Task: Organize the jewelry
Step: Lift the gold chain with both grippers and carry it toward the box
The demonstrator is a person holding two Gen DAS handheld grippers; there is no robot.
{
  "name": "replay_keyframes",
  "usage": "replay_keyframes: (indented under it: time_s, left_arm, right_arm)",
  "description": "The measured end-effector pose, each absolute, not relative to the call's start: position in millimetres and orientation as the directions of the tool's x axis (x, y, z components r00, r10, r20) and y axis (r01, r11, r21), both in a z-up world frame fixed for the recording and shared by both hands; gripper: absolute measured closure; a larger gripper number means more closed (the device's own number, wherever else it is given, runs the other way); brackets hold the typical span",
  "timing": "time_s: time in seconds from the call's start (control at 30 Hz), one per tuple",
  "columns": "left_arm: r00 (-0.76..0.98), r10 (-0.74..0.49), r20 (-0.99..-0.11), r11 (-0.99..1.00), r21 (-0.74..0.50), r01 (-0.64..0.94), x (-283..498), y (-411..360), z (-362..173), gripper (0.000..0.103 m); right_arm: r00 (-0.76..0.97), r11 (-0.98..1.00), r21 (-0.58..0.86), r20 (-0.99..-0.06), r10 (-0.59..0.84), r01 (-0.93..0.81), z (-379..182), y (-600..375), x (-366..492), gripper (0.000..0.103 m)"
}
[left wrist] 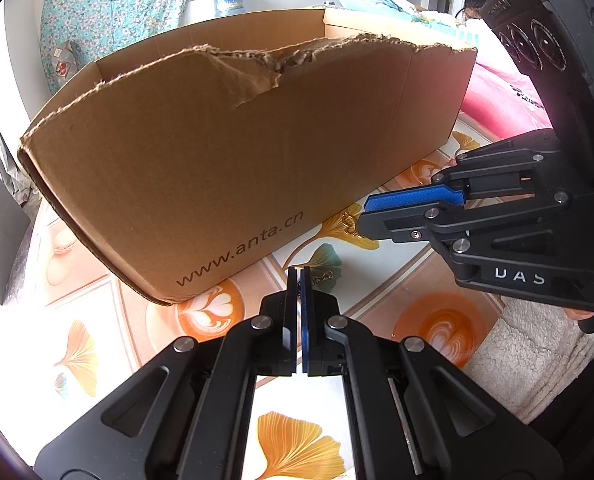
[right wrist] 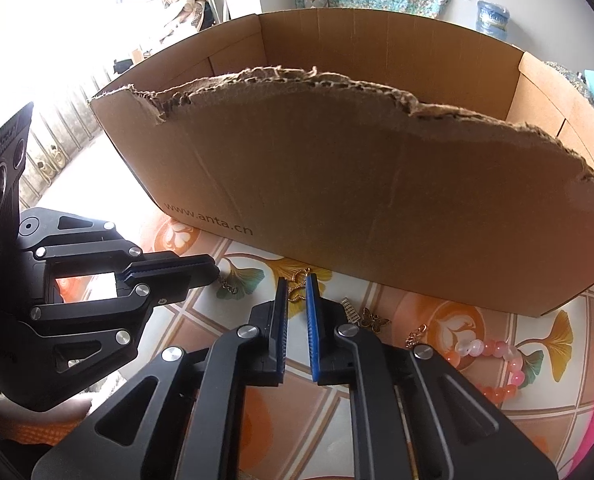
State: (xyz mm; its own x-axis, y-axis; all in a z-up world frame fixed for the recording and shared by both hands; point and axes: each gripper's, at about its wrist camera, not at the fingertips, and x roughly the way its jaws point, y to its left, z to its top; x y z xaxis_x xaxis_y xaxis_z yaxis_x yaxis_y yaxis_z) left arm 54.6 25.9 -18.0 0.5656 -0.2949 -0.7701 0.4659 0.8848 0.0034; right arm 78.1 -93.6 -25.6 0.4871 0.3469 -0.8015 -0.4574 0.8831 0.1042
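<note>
Fills the far half of both views: an open cardboard box [left wrist: 225, 152] with a torn, ragged near wall and "www.anta.cn" printed low on it, standing on a tablecloth [left wrist: 77, 356] patterned with ginkgo leaves and latte cups. Sits low and centred in its own view, near the box's front wall: the left gripper [left wrist: 298, 276], jaws drawn almost together with only a sliver between the blue pads, a thin gold chain [left wrist: 323, 279] lying on the cloth just right of the tips; cannot tell whether anything is pinched. Reaches in from the right of that view: the right gripper [left wrist: 361, 216], tips close to a gold clasp piece [left wrist: 349, 224] on the cloth. Stands narrowly parted in its own view, this right gripper [right wrist: 297, 286], with a gold butterfly pendant [right wrist: 297, 285] between the pads; contact unclear. Lies near right on the cloth: a pink and orange bead bracelet [right wrist: 497, 364], then a dark butterfly charm [right wrist: 375, 321], a small silver bar piece [right wrist: 349, 309], and a tiny gold link [right wrist: 415, 335].
</note>
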Motion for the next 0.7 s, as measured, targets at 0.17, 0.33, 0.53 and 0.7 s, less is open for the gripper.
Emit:
replay_keyframes:
  time_s: [0.17, 0.33, 0.53, 0.7]
  left_arm:
    - [0.565, -0.295, -0.770, 0.885, 0.002, 0.465, 55.2, 26.3, -17.6, 0.102]
    - [0.565, -0.297, -0.770, 0.886, -0.001, 0.464, 57.3, 26.6, -16.9, 0.102]
    - [0.565, -0.296, -0.770, 0.886, -0.001, 0.463, 57.1, 26.9, -17.0, 0.102]
    - [0.566, -0.295, -0.770, 0.886, 0.001, 0.463, 56.8, 27.0, -17.1, 0.102]
  right_arm:
    - [0.492, 0.902, 0.112, -0.807, 0.327, -0.416, -30.4, -94.3, 84.8, 0.080]
    - [0.522, 0.899, 0.044, -0.801, 0.292, -0.435, -32.6, -80.1, 80.6, 0.080]
    - [0.510, 0.895, 0.073, -0.800, 0.315, -0.439, -32.0, -74.3, 79.8, 0.089]
    - [0.499, 0.892, 0.106, -0.797, 0.340, -0.439, -30.4, -75.9, 78.7, 0.089]
